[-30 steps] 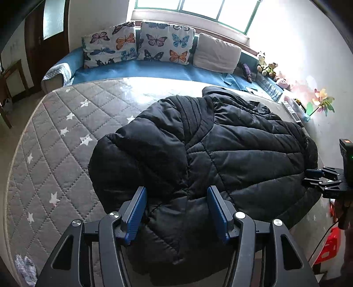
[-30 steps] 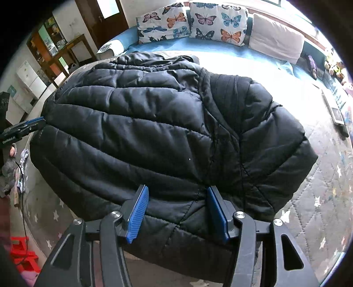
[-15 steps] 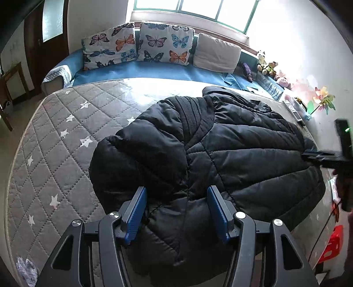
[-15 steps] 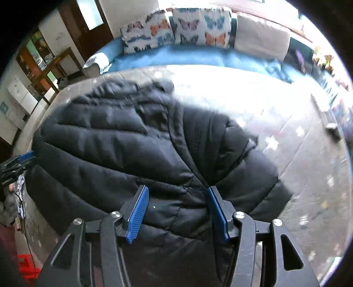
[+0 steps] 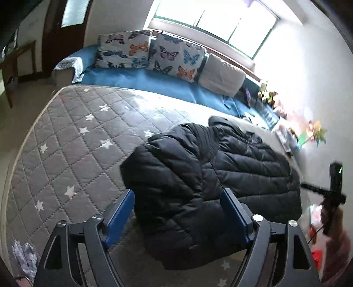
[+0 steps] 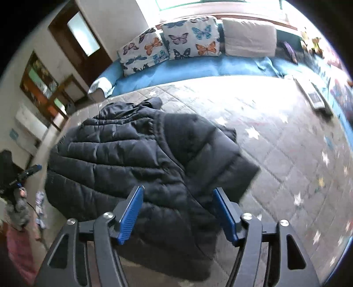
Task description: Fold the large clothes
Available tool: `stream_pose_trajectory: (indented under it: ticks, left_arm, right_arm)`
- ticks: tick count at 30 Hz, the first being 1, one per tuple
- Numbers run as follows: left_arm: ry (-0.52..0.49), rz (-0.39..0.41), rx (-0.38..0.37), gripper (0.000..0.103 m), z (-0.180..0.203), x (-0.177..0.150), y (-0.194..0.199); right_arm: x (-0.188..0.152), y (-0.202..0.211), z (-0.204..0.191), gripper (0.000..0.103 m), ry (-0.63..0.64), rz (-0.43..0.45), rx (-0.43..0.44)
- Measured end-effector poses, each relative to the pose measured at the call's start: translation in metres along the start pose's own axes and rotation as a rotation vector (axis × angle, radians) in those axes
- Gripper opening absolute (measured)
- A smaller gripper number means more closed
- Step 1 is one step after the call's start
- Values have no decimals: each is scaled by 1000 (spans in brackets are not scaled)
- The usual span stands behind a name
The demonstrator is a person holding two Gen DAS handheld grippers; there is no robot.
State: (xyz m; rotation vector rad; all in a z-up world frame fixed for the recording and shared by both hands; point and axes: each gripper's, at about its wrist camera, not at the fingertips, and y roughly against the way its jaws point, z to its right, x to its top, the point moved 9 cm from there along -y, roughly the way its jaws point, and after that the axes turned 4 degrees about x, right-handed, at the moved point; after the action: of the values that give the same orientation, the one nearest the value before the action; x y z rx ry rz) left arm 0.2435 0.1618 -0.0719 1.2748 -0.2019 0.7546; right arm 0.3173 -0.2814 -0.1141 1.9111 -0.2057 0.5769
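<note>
The black coat lies folded on the bed. Both the left gripper and right gripper are opening, holding nothing. Next, I think, grab an edge for 1 more fold.

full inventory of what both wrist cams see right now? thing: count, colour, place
puffer jacket: 1, black, folded on the mattress, ahead of both grippers
mattress: 1, grey quilted with white stars, under the jacket
butterfly cushions: 2, white with coloured butterflies, on the blue sofa
plain cushion: 1, beige, beside the butterfly cushions
sofa: 1, blue, behind the mattress
window: 1, green frame, above the sofa
door: 1, dark brown, far left
left gripper: 1, black with blue pads, jaws opening, clear of the jacket
right gripper: 1, same, jaws opening, nothing gripped
</note>
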Motion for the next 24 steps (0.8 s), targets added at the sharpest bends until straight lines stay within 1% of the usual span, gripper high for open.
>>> stream_pose_trajectory:
  ticks: [3,5,6,8,11,13,16,18,21,24]
  left_arm:
    - [82,-52,-40,91,-13,-7,-13]
    - [131,-86,-65,91,-19,-14,-24]
    - [146,-92,-71,91,-22,-16,-27]
    - [187,-105,-114,91,-26,-22,-37]
    - [207,-116,-138,91,-27,-26,-49]
    - [223,-119,-142,92,-31,-26,-56]
    - [266,-117,-179,93,-36,-24,-64]
    - [290,-113,-202,96,-40,-21,-68]
    - [313,-126,-214,98,-46,-18,-79]
    - [332,-143,-251,98,-46,-15,-90]
  right_arm:
    - [-12,-8,15,74,-61,-22,34]
    - [-20,-16,20,75,-93,-45,73]
    - [-23,-21,23,76,-116,-58,103]
    - [-29,-28,24,79,-145,-69,141]
    - [-29,-39,24,85,-203,-70,236]
    - [-28,-50,24,93,-232,-76,286]
    - [-28,-66,22,100,-262,-100,330]
    - [-22,-69,18,103,-246,-90,335]
    - [-18,-75,9,103,-209,-112,309]
    - [-14,-79,2,103,-189,-141,286]
